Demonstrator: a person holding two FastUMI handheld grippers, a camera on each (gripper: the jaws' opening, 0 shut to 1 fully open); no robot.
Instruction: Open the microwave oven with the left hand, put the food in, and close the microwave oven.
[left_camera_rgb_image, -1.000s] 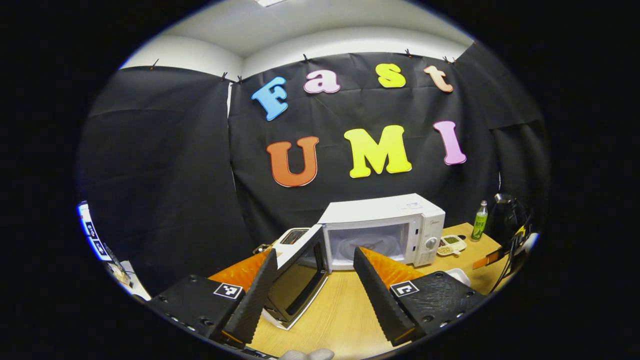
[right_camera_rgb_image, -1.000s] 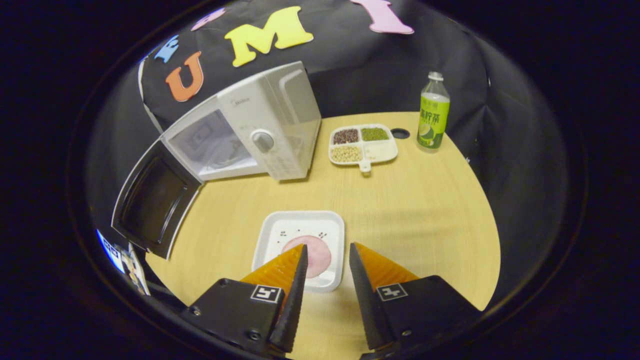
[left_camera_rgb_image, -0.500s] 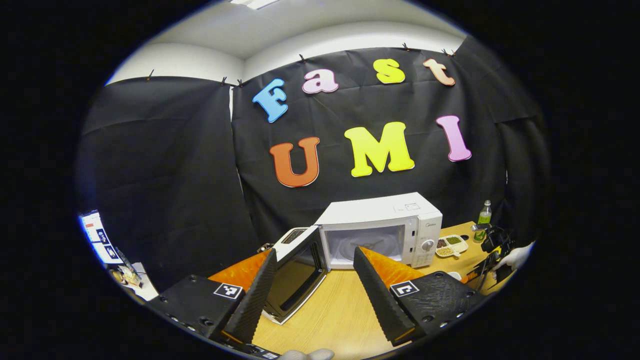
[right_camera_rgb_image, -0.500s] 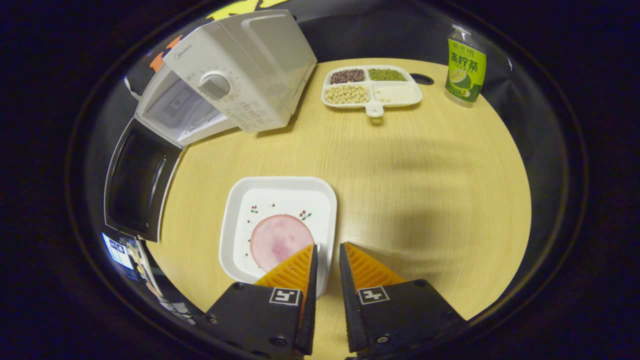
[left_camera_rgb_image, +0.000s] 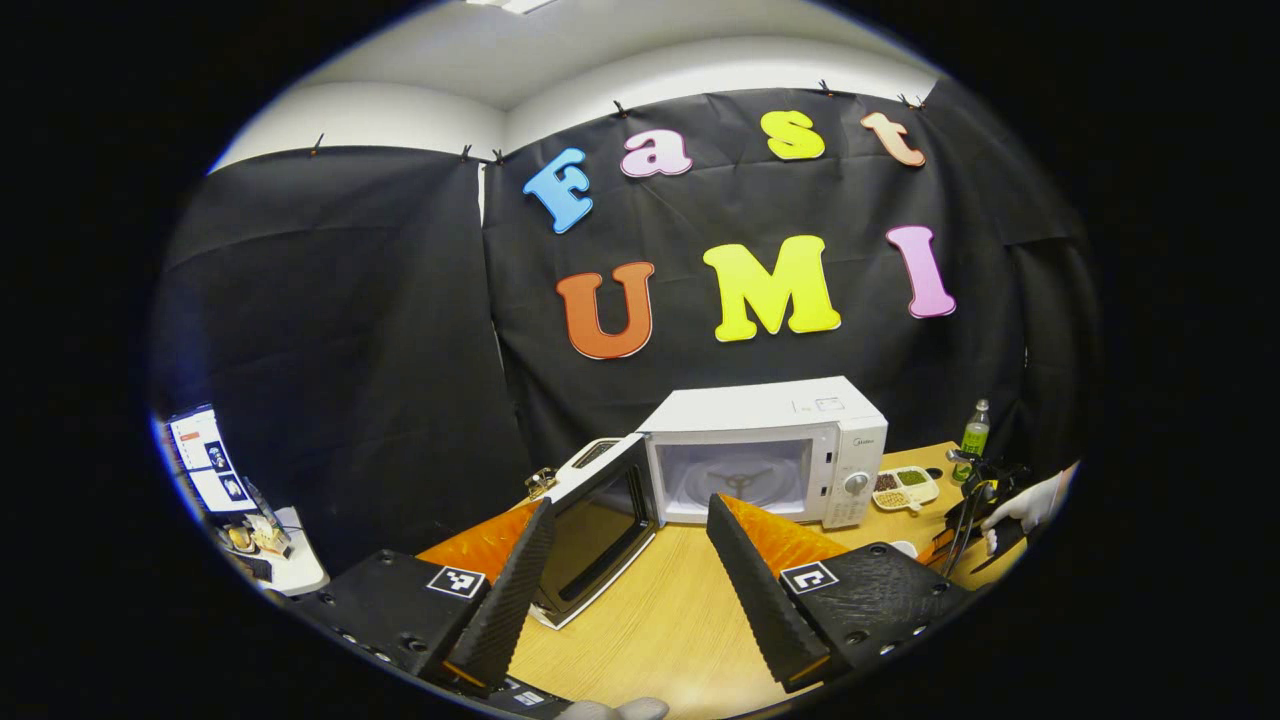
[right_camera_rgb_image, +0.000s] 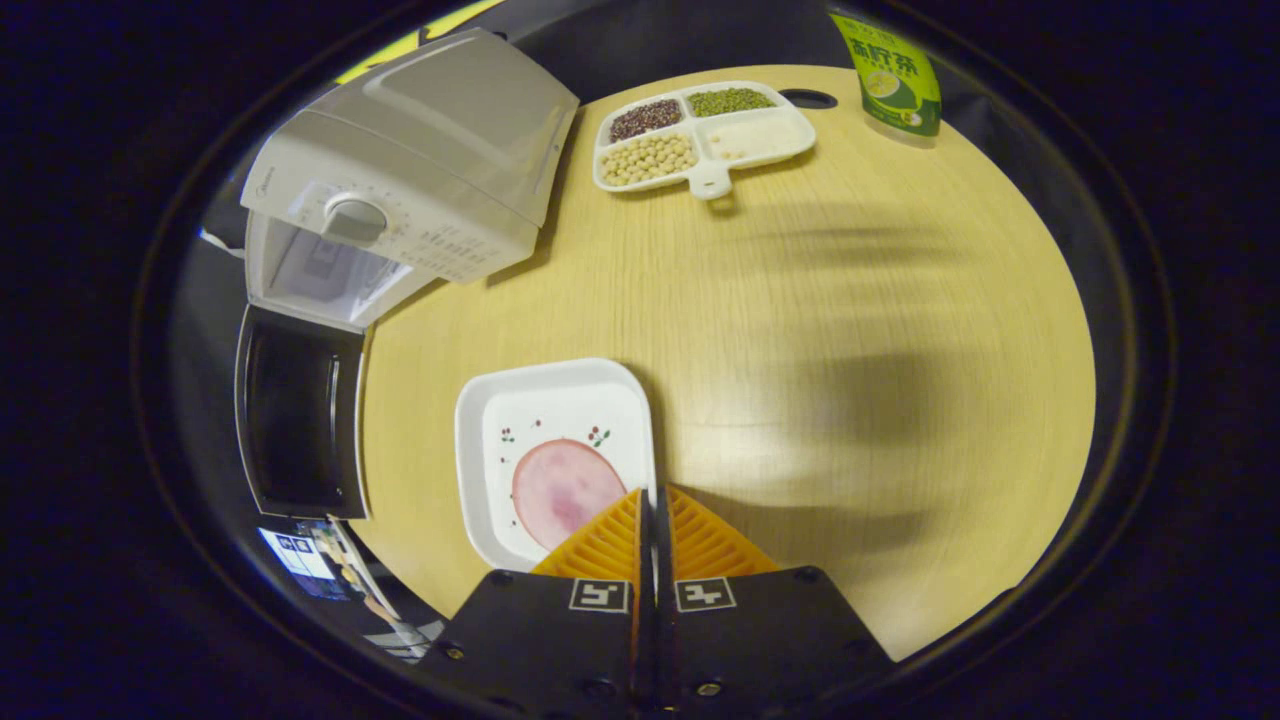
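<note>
The white microwave (left_camera_rgb_image: 765, 412) stands on the wooden table (left_camera_rgb_image: 660, 620), its door (left_camera_rgb_image: 598, 518) swung wide open to the left and the cavity lit. My left gripper (left_camera_rgb_image: 630, 503) hovers open, well short of the door and holding nothing. In the right gripper view a white square plate (right_camera_rgb_image: 530, 420) carries a round pink slice of food (right_camera_rgb_image: 565, 488). My right gripper (right_camera_rgb_image: 653, 497) is shut on the plate's right rim. The microwave (right_camera_rgb_image: 420, 170) and its open door (right_camera_rgb_image: 295, 412) lie to the upper left. In the left gripper view a gloved hand (left_camera_rgb_image: 1022, 503) holds that gripper at far right.
A divided white tray of beans (right_camera_rgb_image: 700, 140) and a green bottle (right_camera_rgb_image: 890, 75) stand beyond the microwave's right side, by a round hole (right_camera_rgb_image: 808, 98) in the table. Bare wood (right_camera_rgb_image: 850, 330) spreads to the plate's right. A small side table (left_camera_rgb_image: 262, 545) stands off to the left.
My right gripper's fingers came together onto the plate's right rim while it tipped downward over the plate. My left gripper drew back slightly from the microwave and stayed open.
</note>
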